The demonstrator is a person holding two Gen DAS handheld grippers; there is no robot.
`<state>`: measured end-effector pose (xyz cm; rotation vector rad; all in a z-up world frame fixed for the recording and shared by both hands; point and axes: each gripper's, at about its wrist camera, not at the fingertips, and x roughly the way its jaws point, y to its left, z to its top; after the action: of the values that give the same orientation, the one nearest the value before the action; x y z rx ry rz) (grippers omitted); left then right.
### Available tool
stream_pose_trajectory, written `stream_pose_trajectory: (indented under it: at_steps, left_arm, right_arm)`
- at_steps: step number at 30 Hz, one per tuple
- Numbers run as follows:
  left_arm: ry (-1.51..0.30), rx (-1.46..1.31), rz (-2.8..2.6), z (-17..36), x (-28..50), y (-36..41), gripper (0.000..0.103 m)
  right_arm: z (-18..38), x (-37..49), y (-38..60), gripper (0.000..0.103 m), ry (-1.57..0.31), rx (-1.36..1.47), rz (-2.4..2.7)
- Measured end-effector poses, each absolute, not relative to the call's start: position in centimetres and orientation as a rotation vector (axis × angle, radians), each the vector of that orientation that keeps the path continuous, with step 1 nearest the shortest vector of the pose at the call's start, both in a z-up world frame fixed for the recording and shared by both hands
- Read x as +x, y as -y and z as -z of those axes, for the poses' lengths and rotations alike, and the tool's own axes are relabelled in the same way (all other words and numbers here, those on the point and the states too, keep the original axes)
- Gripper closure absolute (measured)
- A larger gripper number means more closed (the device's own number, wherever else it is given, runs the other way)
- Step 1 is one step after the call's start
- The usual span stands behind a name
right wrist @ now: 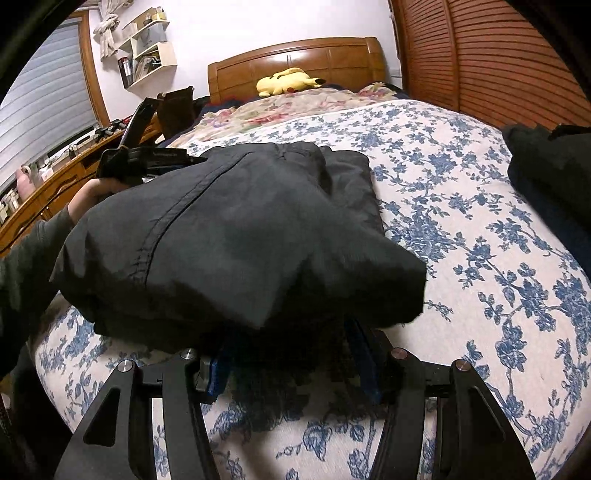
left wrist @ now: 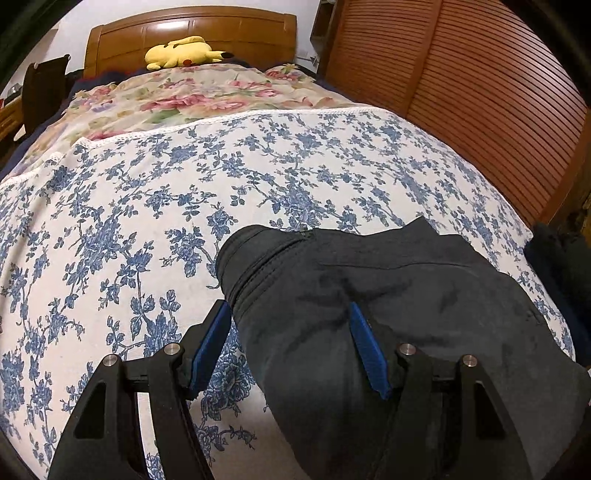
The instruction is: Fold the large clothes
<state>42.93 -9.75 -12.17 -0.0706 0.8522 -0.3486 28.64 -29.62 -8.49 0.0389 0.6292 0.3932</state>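
A black garment (left wrist: 388, 295), folded into a thick bundle, rests on the blue-flowered bedspread (left wrist: 147, 206). My left gripper (left wrist: 288, 310) straddles the bundle's left end. Its right pad (left wrist: 369, 350) presses into the cloth, and the tip of its left pad (left wrist: 212, 343) touches the edge. In the right wrist view the same garment (right wrist: 229, 229) bulges over my right gripper (right wrist: 288, 339). It drapes across both blue pads, and dark cloth fills the gap between them. A hand (right wrist: 92, 194) holds the left tool at the bundle's far left side.
A yellow plush toy (left wrist: 181, 53) lies by the wooden headboard (left wrist: 236, 29), on a rose-patterned quilt (left wrist: 192, 96). Slatted wooden doors (left wrist: 480, 92) run along the bed's right side. Another dark pile (right wrist: 546, 166) sits at the right edge. A desk (right wrist: 55, 177) stands left.
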Motion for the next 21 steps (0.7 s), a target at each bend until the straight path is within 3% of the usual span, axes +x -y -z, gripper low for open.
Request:
stream_pose_trajectory:
  at_steps: [6,10,16,21]
  left_arm:
    - [-0.856,-0.062,0.363,12.1,43.3,10.2,0.038]
    - [-0.854,-0.067,0.377,11.9,43.3,10.5,0.054]
    - [-0.834,-0.029,0.375,10.5,42.7,11.0,0.086]
    - [-0.725,0.006,0.318,7.4,39.9,11.0,0.094]
  right_arm:
    - [8.8,29.5,29.1,0.045,-0.665,0.065,-0.411]
    - [9.1,30.2,29.5,0.056,-0.697,0.142,-0.476]
    - [9.1,30.2,28.6,0.081,-0.687,0.111,-0.510]
    - [8.3,29.8,28.9,0.090,-0.658,0.126,-0.540]
